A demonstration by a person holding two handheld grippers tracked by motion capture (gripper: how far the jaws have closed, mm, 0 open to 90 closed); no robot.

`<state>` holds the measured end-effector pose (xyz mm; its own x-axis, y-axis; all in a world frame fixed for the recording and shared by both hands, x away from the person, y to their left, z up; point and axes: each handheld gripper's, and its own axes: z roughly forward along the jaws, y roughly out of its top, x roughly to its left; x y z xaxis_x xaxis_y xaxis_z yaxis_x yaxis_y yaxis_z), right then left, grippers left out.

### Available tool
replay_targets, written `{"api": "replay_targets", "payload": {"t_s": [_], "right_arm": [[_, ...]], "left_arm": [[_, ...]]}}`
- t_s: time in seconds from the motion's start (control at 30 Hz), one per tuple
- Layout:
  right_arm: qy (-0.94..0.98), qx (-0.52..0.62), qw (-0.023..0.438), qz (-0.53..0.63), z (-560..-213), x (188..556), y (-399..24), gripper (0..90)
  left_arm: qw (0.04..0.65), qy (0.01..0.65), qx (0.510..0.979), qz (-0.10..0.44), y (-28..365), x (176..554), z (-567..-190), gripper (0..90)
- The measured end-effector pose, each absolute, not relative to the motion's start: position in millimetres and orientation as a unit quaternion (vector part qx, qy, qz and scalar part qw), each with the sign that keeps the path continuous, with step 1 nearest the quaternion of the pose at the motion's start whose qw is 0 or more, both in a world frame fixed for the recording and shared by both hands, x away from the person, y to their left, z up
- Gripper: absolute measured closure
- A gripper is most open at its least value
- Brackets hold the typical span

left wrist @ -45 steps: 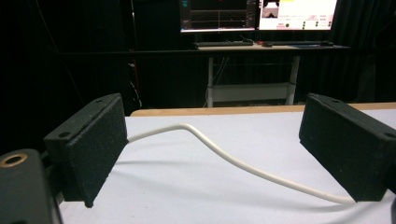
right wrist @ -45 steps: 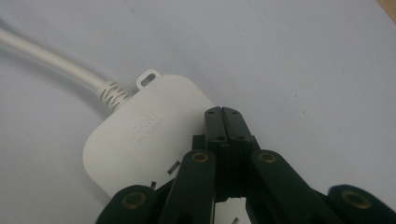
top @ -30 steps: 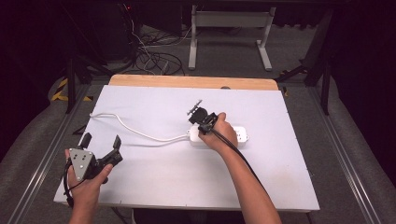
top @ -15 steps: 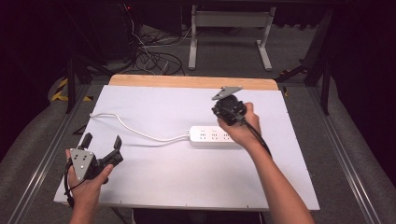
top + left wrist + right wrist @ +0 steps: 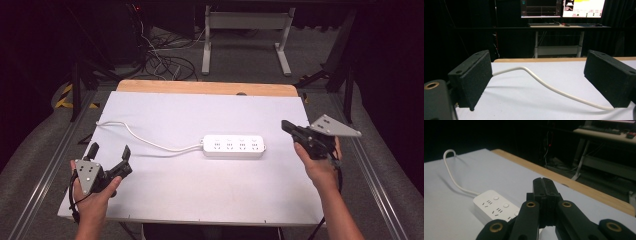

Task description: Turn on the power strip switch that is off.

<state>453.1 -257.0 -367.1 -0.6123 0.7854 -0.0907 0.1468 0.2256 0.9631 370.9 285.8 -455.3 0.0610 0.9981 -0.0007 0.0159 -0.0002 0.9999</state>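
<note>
Dark room, white table (image 5: 200, 200), power strip (image 5: 233, 145) lying mid-table.
Right gripper (image 5: 289, 127) jaws pressed together, empty; left gripper (image 5: 108, 151) jaws spread wide, empty, near cord (image 5: 150, 143). Best approached squarely, jaws level.

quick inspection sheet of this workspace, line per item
surface: white table top with a wooden strip along the far edge
job's things: white power strip lying flat near the middle, nothing plugged in
clutter: nothing seen
grippers: left gripper open near the front left corner; right gripper shut, empty, held at the right edge
cables: white cord runs from the power strip to the table's left edge
surroundings: dark room, desk with monitors behind, loose wires on the floor
</note>
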Motion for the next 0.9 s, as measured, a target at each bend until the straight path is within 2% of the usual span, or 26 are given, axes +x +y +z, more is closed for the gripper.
{"api": "replay_targets", "payload": {"t_s": [0.23, 0.43, 0.8, 0.83, 0.9], "right_arm": [[0.659, 0.341, 0.344, 0.576, -393, 425, -286, 90.0], [0.637, 0.350, 0.353, 0.589, -408, 415, -282, 90.0], [0.635, 0.356, 0.351, 0.589, -412, 418, -283, 90.0], [0.634, 0.355, 0.354, 0.589, -413, 418, -283, 81.8], [0.633, 0.358, 0.358, 0.586, -414, 419, -283, 77.2]], "left_arm": [[0.513, 0.487, 0.519, 0.480, 285, 372, -455, 8.6], [0.513, 0.486, 0.521, 0.479, 284, 372, -455, 8.6], [0.514, 0.487, 0.519, 0.479, 285, 371, -455, 8.6], [0.514, 0.487, 0.519, 0.479, 285, 371, -455, 8.6], [0.515, 0.487, 0.519, 0.478, 285, 372, -455, 8.6]]}}
